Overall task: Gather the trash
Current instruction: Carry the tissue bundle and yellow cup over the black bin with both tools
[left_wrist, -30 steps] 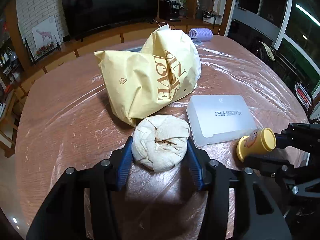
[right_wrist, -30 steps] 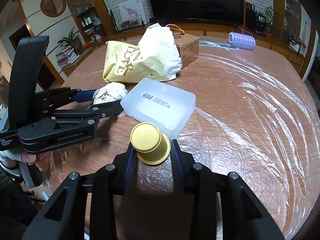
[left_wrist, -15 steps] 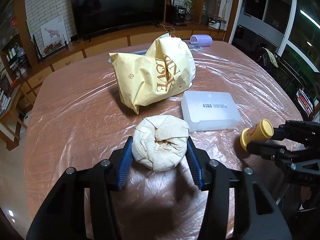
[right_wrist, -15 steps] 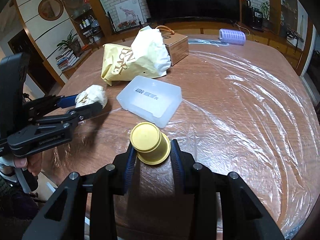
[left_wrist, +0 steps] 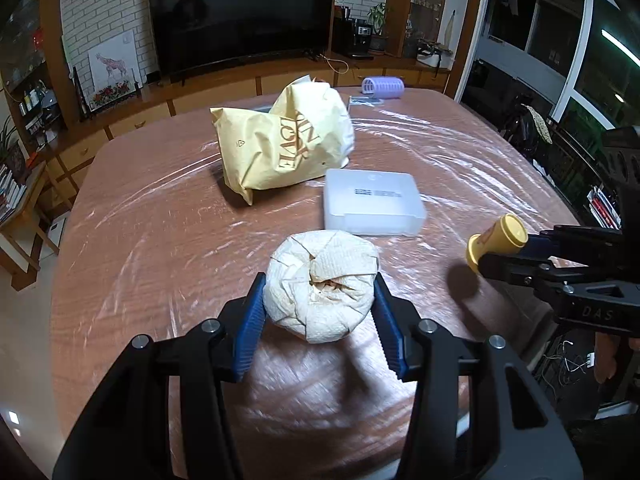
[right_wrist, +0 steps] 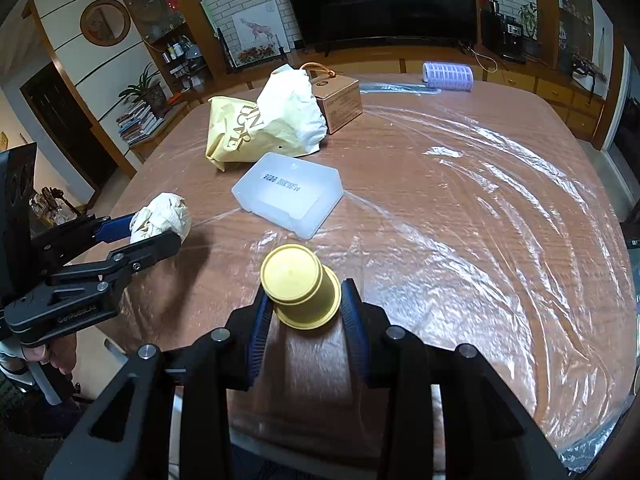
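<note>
My left gripper (left_wrist: 320, 304) is shut on a crumpled ball of white paper towel (left_wrist: 322, 284) and holds it above the near part of the table. It also shows in the right wrist view (right_wrist: 162, 216). My right gripper (right_wrist: 306, 300) is shut on a small yellow paper cup (right_wrist: 300, 284), held on its side above the table's near edge. The cup also shows at the right of the left wrist view (left_wrist: 496, 240).
On the plastic-covered wooden table (right_wrist: 460, 208) lie a yellow paper bag (left_wrist: 280, 144), a clear plastic box (left_wrist: 372, 202), a brown cardboard box (right_wrist: 340, 100) and a purple roller (right_wrist: 448, 76) at the far edge. A TV and shelves stand behind.
Both grippers have pulled back and risen from the table with their loads. The bag and plastic box now look farther away.
</note>
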Demonstrator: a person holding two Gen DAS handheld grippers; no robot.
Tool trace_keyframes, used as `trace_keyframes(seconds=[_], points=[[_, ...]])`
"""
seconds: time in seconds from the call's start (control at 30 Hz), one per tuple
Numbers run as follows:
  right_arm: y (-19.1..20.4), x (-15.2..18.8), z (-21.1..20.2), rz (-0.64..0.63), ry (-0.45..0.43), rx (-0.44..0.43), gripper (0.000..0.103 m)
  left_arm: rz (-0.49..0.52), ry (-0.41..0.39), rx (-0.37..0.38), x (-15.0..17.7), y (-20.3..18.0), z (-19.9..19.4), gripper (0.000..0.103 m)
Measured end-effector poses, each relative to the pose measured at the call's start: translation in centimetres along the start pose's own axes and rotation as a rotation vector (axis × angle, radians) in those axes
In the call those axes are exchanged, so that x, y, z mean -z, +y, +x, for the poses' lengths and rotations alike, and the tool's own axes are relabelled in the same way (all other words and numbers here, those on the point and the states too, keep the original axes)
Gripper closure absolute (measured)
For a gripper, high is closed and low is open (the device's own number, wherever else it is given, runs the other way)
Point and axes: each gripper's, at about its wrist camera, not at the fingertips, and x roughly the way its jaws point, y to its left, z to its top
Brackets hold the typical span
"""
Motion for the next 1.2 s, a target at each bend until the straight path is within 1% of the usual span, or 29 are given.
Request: trace_keyframes(seconds=[0.3,0.9,1.2], points=[[0.2,1.5,-2.1,-0.019,-0.004,-0.03,0.068,-0.009,-0.011,0.007,1.5,-1.8,-2.0,0.051],[0.1,5.5,-5.8,-0.029,0.009,-0.103,0.068,-0.017,-0.005,0.006,5.7,-5.0,-5.3,0.051],[0.4,7.6,-7.1,-0.043,0.026,-0.124,0.068,0.003,0.003,0.013,7.7,-6.7,-6.5,0.051]])
